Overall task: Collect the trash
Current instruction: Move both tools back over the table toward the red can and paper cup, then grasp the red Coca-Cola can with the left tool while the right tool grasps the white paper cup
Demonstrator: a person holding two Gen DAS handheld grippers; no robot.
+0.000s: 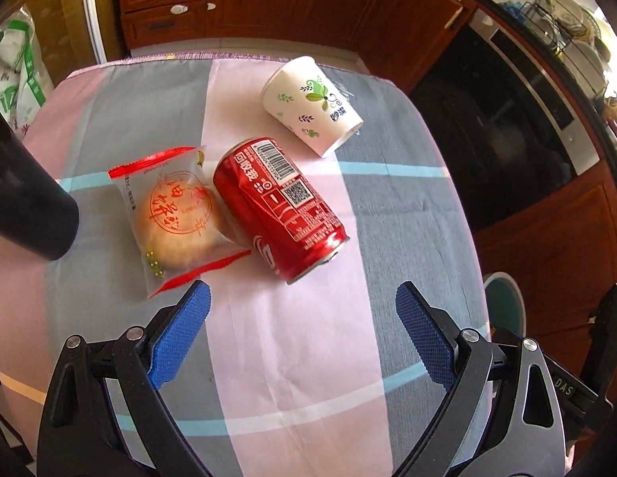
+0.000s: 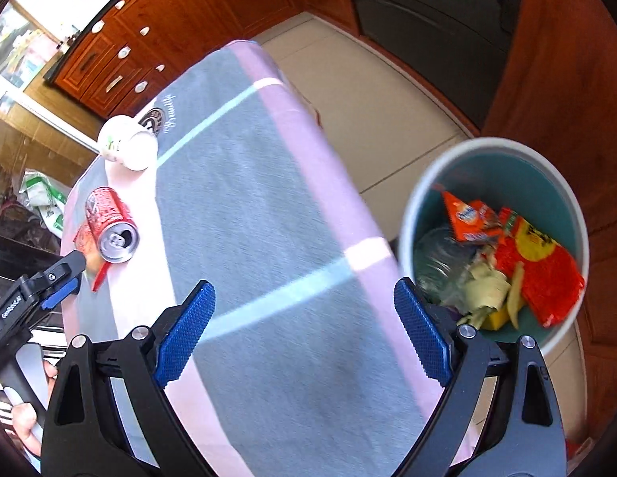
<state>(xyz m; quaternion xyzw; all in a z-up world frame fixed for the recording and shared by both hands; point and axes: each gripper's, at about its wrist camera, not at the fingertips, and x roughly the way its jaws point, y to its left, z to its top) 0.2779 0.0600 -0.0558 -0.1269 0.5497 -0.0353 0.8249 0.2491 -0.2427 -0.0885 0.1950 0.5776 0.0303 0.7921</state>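
On the striped table (image 1: 292,357), three pieces of trash lie left to right: a wrapped bun (image 1: 177,218), a dented red can (image 1: 280,206) on its side touching the bun's wrapper, and a tipped paper cup (image 1: 312,103) farther off to the right. The left hand-held gripper (image 1: 302,330) hovers just near of the bun and can, jaws wide apart and holding nothing. It looks to be lining up a pick, most likely the can, which lies closest ahead. The next move calls for easing forward and down so the pads straddle the can across its width, since the dent may make it roll or slip. Off the table's right edge stands the bin (image 2: 420,198), already part full of wrappers. The right hand-held gripper (image 2: 304,330) hangs over the table's near right edge beside the bin, also spread wide and empty.
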